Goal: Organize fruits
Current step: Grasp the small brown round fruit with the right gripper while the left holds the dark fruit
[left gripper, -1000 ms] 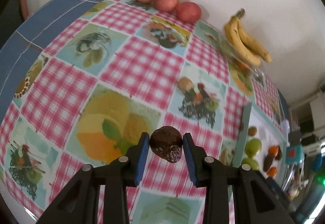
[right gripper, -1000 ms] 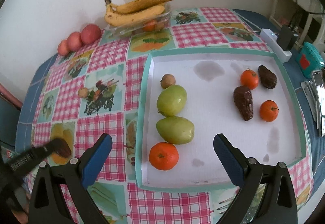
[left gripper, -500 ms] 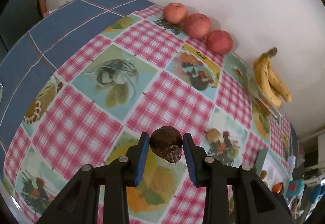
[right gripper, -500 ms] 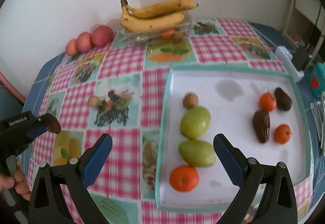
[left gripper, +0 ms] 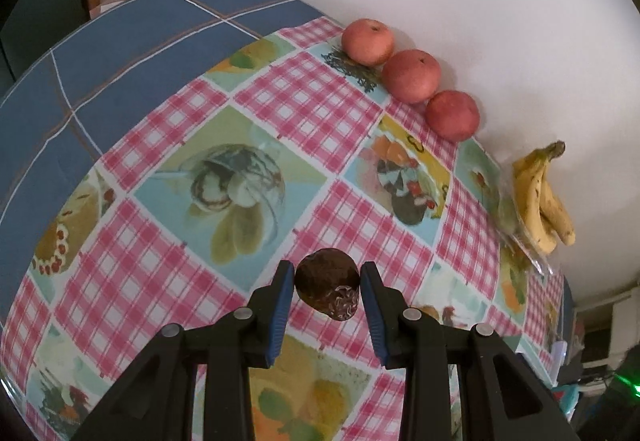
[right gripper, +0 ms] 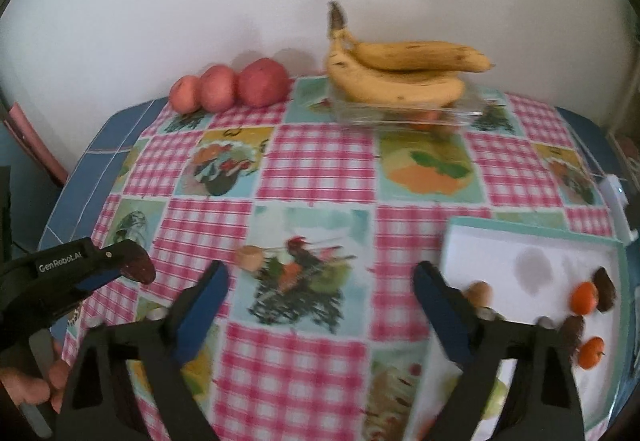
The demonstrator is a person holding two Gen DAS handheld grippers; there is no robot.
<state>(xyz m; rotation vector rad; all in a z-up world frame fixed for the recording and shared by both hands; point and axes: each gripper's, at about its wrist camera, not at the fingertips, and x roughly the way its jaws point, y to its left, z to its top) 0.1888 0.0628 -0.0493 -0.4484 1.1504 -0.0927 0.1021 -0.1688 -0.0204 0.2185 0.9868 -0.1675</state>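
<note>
left gripper (left gripper: 327, 291) clamped on dark wrinkled fruit (left gripper: 328, 289), likely light, soft, bruisable; best held across its middle. right gripper (right gripper: 320, 293) open, empty.

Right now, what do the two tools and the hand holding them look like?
Both tools are matte black plastic frames with silver screws and blue pads on the inner faces of the fingers. The left tool has white "GenRobot.AI" lettering on its side. A bare hand grips its handle; no sleeve or cables show. The right tool looks identical.
</note>
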